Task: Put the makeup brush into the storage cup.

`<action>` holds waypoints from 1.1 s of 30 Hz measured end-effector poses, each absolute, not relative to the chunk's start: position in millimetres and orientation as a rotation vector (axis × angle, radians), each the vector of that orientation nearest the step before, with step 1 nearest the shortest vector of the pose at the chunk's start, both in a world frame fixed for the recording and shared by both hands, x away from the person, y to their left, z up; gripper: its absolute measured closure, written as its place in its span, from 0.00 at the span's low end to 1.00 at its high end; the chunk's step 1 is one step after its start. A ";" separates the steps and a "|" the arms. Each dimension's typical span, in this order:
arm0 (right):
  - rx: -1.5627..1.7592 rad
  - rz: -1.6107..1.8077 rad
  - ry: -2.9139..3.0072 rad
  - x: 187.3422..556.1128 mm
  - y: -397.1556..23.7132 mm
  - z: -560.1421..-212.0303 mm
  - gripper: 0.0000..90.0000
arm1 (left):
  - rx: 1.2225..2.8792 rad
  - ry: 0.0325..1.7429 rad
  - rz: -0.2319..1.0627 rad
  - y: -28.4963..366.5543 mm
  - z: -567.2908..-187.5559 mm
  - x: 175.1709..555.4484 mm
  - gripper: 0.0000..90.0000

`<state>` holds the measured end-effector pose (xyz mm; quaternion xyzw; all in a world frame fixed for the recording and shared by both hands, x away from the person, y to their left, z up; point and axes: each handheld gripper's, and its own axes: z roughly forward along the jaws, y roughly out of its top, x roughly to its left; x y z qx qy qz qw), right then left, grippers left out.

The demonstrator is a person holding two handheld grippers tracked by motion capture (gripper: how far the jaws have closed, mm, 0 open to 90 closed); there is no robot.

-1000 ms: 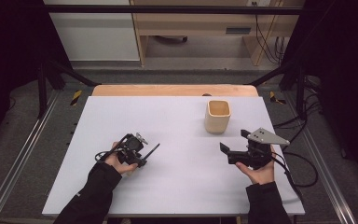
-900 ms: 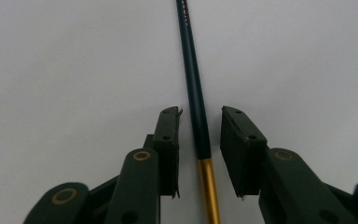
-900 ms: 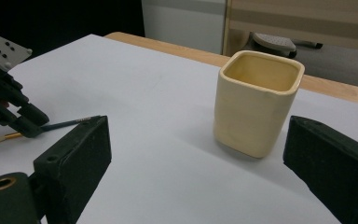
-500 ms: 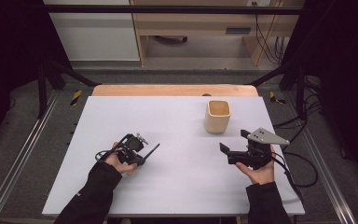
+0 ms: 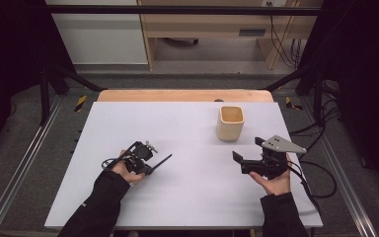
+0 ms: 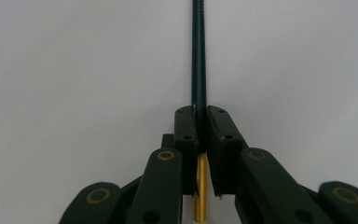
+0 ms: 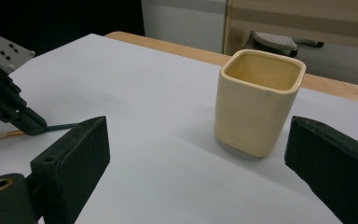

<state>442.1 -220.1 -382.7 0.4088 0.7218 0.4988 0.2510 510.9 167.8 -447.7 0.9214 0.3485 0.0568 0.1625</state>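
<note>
Nothing has shifted since the earlier frames: both hands, both grippers and the cup sit where they were.

From the high view, the left gripper (image 5: 154,163) rests low over the white table (image 5: 187,197) at its left half, held in the left hand (image 5: 123,170). A thin dark brush (image 5: 162,160) sticks out from its jaws toward the table's middle. The right gripper (image 5: 241,161) is held in the right hand (image 5: 274,182) at the right half, jaws spread and pointing left, with its grey plate (image 5: 282,143) on top. The cream cup (image 5: 230,123) stands upright just beyond the right gripper, apart from it. Cables trail off the table's right edge.

In the left gripper view, the left gripper (image 6: 201,126) has its jaws pressed together on the brush (image 6: 198,56). The dark handle runs straight ahead over the table (image 6: 74,70); a gold band of the brush shows behind the pads.

In the right gripper view, the right gripper (image 7: 200,144) stands wide apart with nothing between its jaws. The cup (image 7: 259,100), square with rounded corners and empty as far as can be seen, stands on the table (image 7: 158,163) ahead, nearer the right-hand jaw, touching neither. Farther off at left, the left gripper (image 7: 32,125) holds the brush (image 7: 58,126), whose pale bristle end (image 7: 0,135) lies behind it, close to the table.
</note>
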 end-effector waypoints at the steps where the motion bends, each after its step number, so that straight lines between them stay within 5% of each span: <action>1: 1.112 1.356 1.965 442.1 -220.1 -382.8 0.08 | 2.630 0.992 0.162 167.7 -447.6 510.8 0.92; 33: 1.108 1.362 1.973 442.0 -220.1 -382.3 0.08 | 2.540 0.842 0.252 171.5 -411.5 497.4 0.92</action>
